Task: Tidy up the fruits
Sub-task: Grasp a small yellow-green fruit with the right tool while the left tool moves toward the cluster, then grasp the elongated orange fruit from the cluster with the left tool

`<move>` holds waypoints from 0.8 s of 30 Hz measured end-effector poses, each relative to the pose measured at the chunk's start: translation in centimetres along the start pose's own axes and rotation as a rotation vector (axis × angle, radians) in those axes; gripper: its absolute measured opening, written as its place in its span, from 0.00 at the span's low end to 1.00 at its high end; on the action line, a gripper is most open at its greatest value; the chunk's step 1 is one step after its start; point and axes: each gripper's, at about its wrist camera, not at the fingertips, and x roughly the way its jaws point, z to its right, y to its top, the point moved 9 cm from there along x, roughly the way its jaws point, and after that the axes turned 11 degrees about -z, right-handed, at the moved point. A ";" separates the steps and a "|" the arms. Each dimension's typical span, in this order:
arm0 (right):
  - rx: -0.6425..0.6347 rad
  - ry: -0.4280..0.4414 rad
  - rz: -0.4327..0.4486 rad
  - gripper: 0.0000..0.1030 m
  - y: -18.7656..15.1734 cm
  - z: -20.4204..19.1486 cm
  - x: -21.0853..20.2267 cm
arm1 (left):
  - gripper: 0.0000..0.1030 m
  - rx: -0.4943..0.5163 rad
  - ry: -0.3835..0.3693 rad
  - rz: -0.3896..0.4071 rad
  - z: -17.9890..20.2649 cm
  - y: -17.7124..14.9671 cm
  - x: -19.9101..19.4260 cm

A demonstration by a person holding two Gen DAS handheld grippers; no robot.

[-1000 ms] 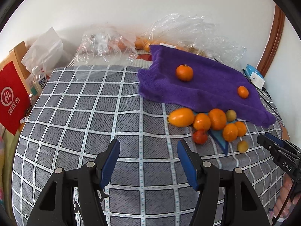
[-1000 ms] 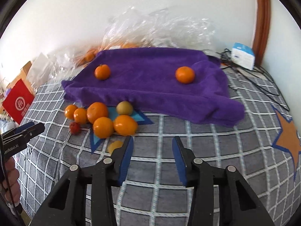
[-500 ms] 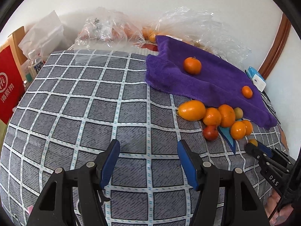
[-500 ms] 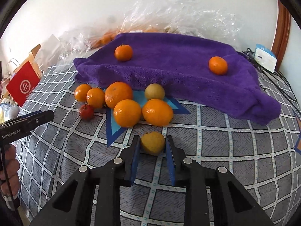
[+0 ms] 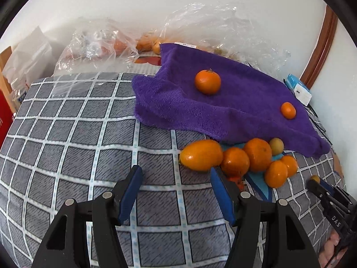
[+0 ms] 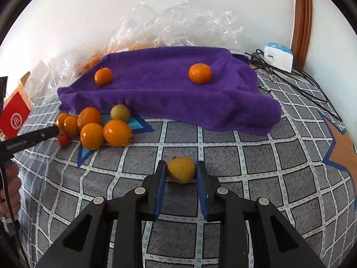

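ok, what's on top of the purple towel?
Two oranges: one near its left end, one further right on the purple towel. Whatever lies under the towel is covered.

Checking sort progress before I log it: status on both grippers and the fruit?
Right gripper shut on small yellow fruit. Left gripper open, empty, near orange pile. Two oranges on purple towel. Nothing blocking.

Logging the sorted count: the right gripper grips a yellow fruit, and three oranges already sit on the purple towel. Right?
Not quite: two oranges sit on the purple towel, not three, as the right wrist view shows. The right gripper does grip a yellow fruit.
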 end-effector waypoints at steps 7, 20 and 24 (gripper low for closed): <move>0.033 0.069 -0.016 0.26 0.1 0.2 0.5 | 0.59 0.033 0.007 0.022 1.2 1.2 1.0; 0.040 0.063 -0.014 0.26 0.2 0.3 0.6 | 0.29 0.017 -0.014 0.039 1.1 0.4 0.3; 0.022 0.032 -0.016 0.26 0.0 0.1 0.5 | 0.29 -0.040 -0.067 0.060 0.0 -0.5 -0.6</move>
